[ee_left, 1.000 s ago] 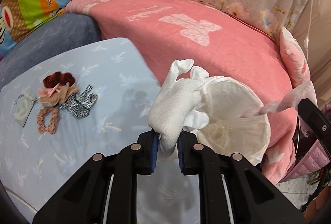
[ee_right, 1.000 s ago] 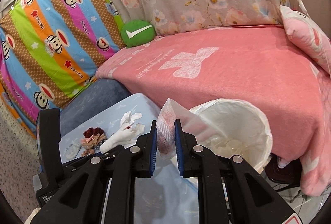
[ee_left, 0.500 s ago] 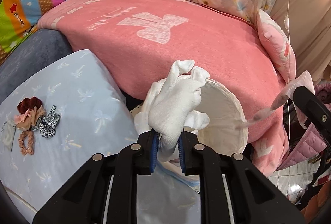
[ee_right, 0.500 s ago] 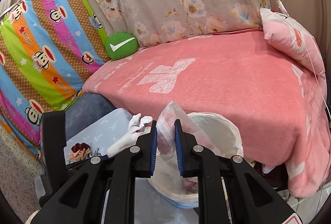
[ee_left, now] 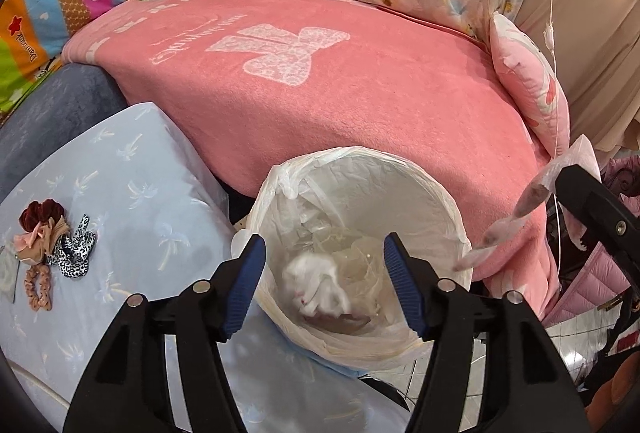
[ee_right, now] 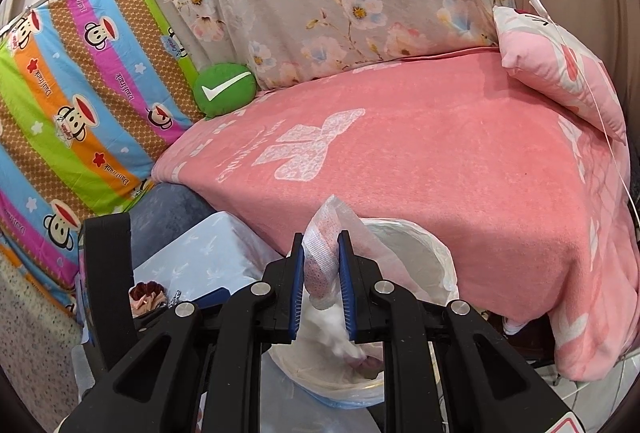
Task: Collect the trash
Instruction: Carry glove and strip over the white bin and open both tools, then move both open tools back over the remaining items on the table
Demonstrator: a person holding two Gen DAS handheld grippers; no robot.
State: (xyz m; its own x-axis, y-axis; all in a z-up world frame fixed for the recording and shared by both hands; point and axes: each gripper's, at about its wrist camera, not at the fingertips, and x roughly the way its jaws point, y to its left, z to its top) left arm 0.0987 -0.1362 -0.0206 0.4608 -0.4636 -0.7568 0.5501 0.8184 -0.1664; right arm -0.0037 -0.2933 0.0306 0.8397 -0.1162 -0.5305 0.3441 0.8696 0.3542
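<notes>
Beside the pink bed, we see the lined trash bin now holding the white crumpled tissue, which half a second ago was still pinched in our left gripper; its jaws now stand wide apart above the bin. One piece is collected. Our right gripper stays clamped on a pink-dotted wrapper, probably next to drop.

The left gripper hangs over the lined trash bin, jaws spread wide, with a white crumpled tissue (blurred) inside the bin; hair scrunchies lie on the desk.
</notes>
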